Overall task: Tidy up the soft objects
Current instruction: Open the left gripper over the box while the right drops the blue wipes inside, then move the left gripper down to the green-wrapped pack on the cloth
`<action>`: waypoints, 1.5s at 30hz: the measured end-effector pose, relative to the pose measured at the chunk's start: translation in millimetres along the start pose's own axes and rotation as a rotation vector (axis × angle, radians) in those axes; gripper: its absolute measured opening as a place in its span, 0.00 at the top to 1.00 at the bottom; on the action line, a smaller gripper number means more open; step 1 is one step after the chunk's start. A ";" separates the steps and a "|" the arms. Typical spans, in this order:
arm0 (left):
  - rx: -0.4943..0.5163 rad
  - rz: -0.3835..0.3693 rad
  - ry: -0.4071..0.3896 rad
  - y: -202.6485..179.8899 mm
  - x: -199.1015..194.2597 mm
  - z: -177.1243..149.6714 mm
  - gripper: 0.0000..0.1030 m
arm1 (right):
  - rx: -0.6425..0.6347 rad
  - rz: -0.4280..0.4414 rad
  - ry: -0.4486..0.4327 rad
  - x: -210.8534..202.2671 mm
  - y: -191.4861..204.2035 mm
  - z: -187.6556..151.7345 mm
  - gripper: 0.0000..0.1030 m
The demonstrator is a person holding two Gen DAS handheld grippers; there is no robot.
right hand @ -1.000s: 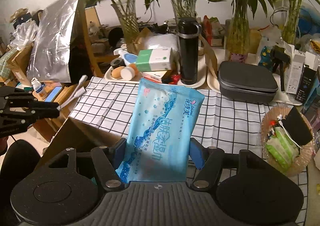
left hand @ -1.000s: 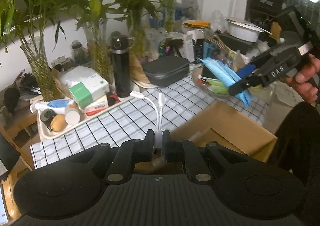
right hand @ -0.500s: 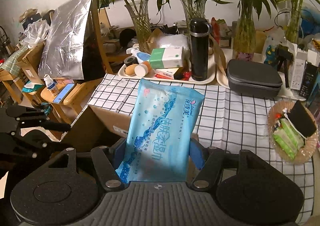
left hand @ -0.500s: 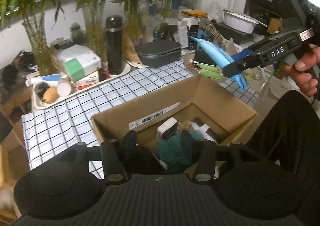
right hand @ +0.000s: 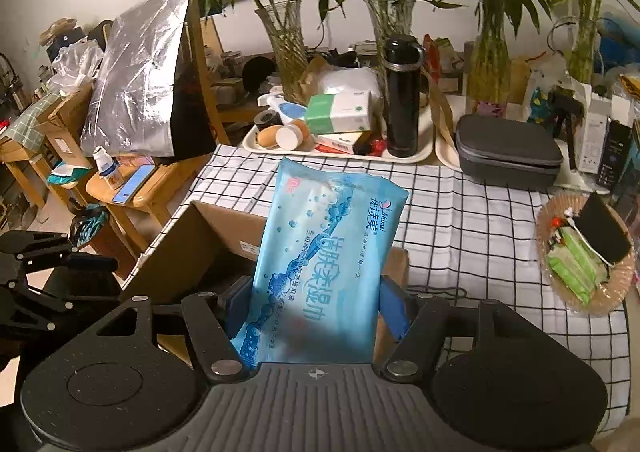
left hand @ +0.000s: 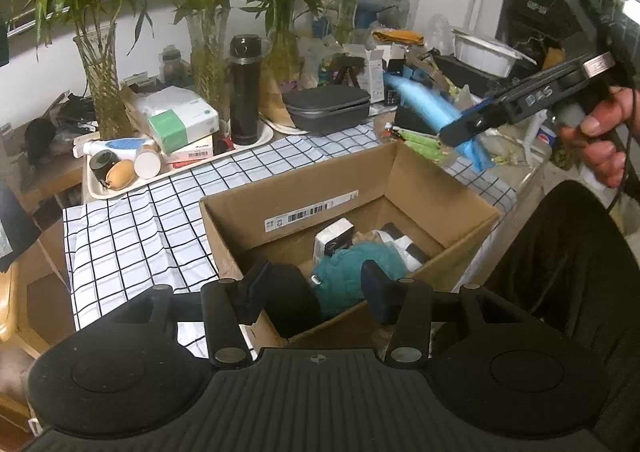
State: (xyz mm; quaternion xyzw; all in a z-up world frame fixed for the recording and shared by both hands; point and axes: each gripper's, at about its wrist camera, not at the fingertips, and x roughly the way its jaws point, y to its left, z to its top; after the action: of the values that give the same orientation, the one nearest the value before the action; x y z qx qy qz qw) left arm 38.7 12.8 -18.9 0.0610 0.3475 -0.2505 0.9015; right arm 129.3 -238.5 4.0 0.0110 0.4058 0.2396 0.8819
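Your right gripper (right hand: 316, 316) grips a blue wet-wipes pack (right hand: 328, 252) by its lower end, jaws pressed on both side edges, the pack standing up toward twelve o'clock over the cardboard box (right hand: 176, 252). Judge it light, floppy and slick in its film wrapper; hold low across the width where it is fullest, not the thin sealed end. Your left gripper (left hand: 316, 292) hangs half open and empty above the box's near corner. Inside lie a teal fluffy thing (left hand: 348, 272) and a black soft lump (left hand: 288, 292). Beyond, the checked bench (left hand: 132, 220) carries clutter.
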 end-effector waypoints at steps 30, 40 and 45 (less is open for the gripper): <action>-0.108 0.006 -0.228 -1.3 -76.7 7.1 0.52 | 0.013 -0.003 0.068 -18.6 28.1 -16.2 0.00; -0.114 0.023 -0.200 7.9 -68.7 9.0 0.52 | 0.004 0.000 0.065 -12.7 27.5 -7.9 0.00; -0.120 0.030 -0.184 15.8 -59.0 11.1 0.52 | 0.005 -0.004 0.050 -11.0 22.3 -3.7 0.00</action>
State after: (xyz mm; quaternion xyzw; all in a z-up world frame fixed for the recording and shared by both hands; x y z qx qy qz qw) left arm 15.7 47.5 27.2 -0.0111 0.2768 -0.2203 0.9353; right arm 111.3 -224.1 14.1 0.0065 0.4285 0.2371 0.8719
